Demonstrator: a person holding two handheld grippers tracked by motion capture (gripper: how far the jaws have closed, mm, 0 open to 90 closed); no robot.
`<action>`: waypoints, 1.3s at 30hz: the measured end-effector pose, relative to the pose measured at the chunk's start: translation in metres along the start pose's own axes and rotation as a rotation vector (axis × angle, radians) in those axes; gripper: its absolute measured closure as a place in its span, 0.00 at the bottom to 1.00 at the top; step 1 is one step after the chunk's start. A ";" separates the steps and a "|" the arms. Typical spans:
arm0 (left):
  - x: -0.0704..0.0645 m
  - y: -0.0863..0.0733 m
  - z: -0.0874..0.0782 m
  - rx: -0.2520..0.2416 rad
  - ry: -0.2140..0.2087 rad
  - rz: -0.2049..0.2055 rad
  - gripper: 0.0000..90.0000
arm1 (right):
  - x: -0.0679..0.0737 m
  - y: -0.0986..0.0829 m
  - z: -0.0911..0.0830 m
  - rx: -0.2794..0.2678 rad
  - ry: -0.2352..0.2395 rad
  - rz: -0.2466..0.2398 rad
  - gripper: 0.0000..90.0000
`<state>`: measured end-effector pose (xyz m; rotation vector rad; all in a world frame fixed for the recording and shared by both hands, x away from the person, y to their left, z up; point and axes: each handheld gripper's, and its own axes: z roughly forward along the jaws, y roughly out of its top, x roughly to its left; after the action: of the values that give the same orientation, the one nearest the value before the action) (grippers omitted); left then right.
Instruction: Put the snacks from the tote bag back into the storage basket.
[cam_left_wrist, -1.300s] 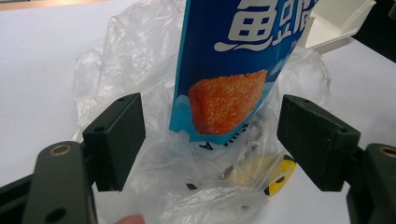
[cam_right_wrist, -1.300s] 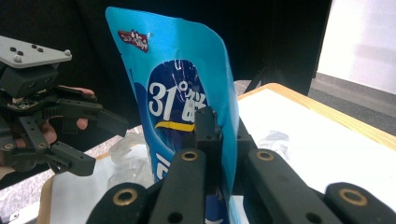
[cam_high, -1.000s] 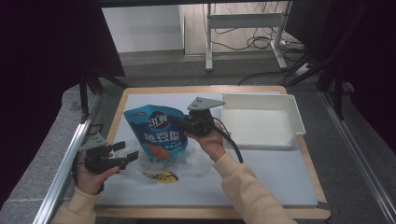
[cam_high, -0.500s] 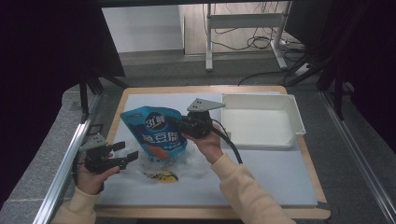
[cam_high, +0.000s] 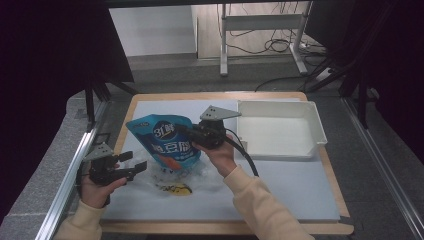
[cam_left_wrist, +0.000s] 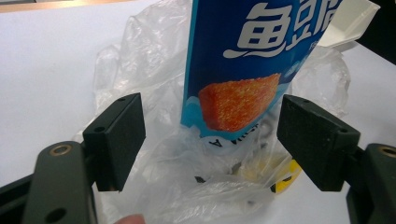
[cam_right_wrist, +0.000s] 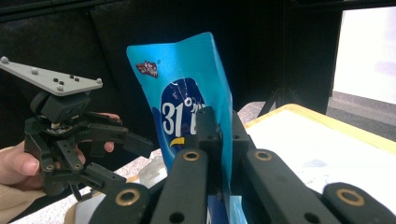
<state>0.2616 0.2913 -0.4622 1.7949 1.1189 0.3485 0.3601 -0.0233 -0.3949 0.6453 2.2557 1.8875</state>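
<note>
Right gripper (cam_high: 184, 131): held in the right hand (cam_high: 220, 152), forearm in a cream sleeve (cam_high: 260, 200) entering from the bottom edge and angled up and left toward table centre. Jaws pointing left, clamped narrow on the edge of the blue snack pouch (cam_high: 165, 140); in the right gripper view, both jaws pressed flat against either face of the pouch (cam_right_wrist: 196, 112).

Blue snack pouch: lifted upright above the white table mat (cam_high: 280, 190), lower end still inside the crumpled clear plastic bag (cam_high: 172, 177) lying on the mat. White lettering and an orange food picture on the front (cam_left_wrist: 238, 100).

Left gripper (cam_high: 136, 161): held in the left hand (cam_high: 95, 185) near the mat's left edge, forearm low, jaws pointing right toward the plastic bag. Jaws spread wide, 1 on each side of the bag (cam_left_wrist: 187, 186) and pouch bottom, touching neither.

White tray (cam_high: 312, 120): at the table's right rear, well apart from both grippers.
</note>
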 end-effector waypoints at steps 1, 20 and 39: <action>0.000 0.000 0.000 0.000 0.000 -0.001 0.26 | 0.000 0.000 0.000 -0.002 0.001 0.002 0.98; 0.002 -0.001 0.001 0.007 0.001 -0.002 0.26 | 0.008 0.009 0.002 -0.025 0.008 -0.013 0.98; 0.002 -0.002 0.003 0.018 -0.002 -0.004 0.26 | 0.019 0.041 -0.005 -0.084 0.018 -0.041 0.98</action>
<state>0.2638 0.2916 -0.4657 1.8078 1.1272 0.3347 0.3510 -0.0154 -0.3510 0.5680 2.1691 1.9649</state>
